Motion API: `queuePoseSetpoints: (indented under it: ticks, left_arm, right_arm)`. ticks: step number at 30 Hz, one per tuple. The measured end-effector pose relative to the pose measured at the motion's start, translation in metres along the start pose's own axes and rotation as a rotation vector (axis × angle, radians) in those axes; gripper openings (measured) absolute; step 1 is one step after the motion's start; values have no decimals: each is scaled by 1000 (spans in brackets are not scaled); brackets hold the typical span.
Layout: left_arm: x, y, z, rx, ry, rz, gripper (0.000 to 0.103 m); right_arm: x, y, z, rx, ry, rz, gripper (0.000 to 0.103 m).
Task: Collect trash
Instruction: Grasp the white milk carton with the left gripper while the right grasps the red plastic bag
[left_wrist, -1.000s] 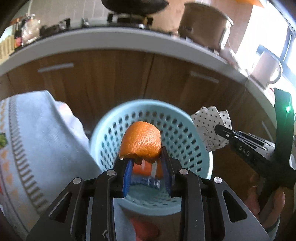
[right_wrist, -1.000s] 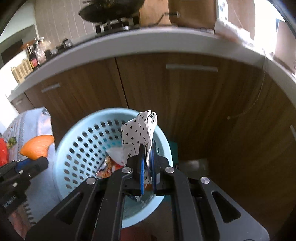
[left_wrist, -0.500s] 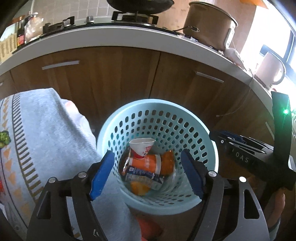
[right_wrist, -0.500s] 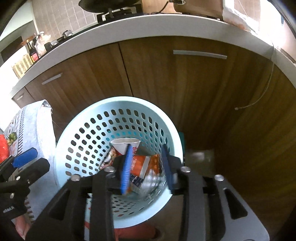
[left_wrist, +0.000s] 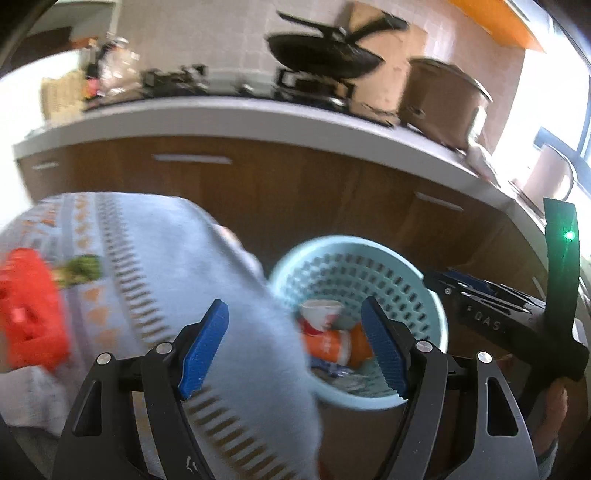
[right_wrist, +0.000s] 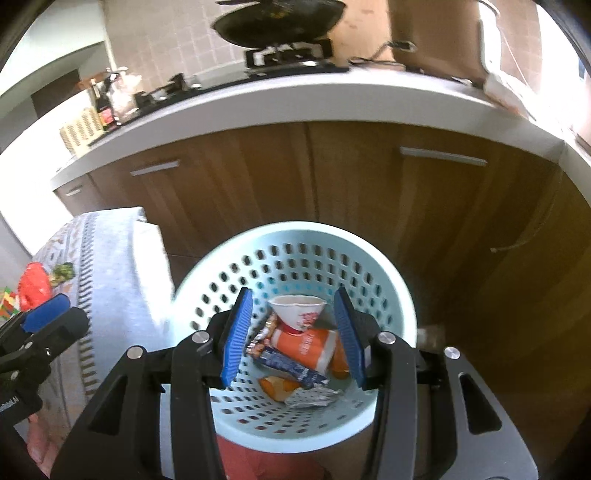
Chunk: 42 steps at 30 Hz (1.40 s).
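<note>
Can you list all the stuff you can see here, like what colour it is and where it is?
Basket: one, light blue with holes, on the floor by the cupboards.
Paper cup: one, white, in the basket.
Wrappers: a few, orange and blue, in the basket.
Orange peel: one piece, orange, at the basket's bottom.
Tablecloth: one, grey-blue with a pattern, left of the basket.
Red thing: one, blurry, on the tablecloth.
Cupboards: brown wood, behind the basket.
Counter: one, white, above the cupboards.
Pan: one, black, on the stove.
Left gripper: black with blue pads, open.
Right gripper: the same, open over the basket.
</note>
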<state>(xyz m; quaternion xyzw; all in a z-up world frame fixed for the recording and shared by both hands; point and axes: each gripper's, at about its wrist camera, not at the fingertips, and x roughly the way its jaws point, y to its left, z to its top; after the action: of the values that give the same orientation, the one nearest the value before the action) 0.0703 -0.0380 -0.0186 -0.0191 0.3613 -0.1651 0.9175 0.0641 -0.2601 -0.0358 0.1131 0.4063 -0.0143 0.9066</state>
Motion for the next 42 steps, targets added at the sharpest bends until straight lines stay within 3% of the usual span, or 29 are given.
queuePoseSetpoints:
  ticks: [2,6,10,12,18,22,26,33,35,38,42]
  left_arm:
    - [-17,14,-4,-10,-37,65,75]
    - [-58,48,-22,-30,-109,271,78]
    - [-80,81,-43,-52,-120,457,78]
    - [-80,96,-54,-56,-91,520,79]
    - [-77,130,-72,-78,-32,602,80]
    - [-103,146,-84,-106,-49,581,80]
    - [-137,170,-104,-125,-63,624,80]
    - [-194,231,-133,-317,-78,711,78]
    - [-204,243,-135,-360,-86,675,78]
    - [-209,244,-129,-401,-114,541,78]
    - [-185,236,-109,-453,-103,394,82]
  right_arm:
    - [-4,15,1,-23,-10,23,42]
    - [-10,47,-2,-76,-23,66,46]
    - [-13,79,-8,-130,-23,105,47]
    - [-14,91,-11,-151,-22,118,47]
    - [-21,129,-19,-223,-23,145,47]
    - [-28,148,-25,-269,-35,155,48]
    - [-29,163,-28,-296,-33,178,50]
    - [-26,204,-36,-363,-17,229,50]
    - [-28,216,-40,-390,-16,244,50]
    - [-33,235,-46,-439,-25,264,50]
    - [-35,253,-51,-471,-31,280,52]
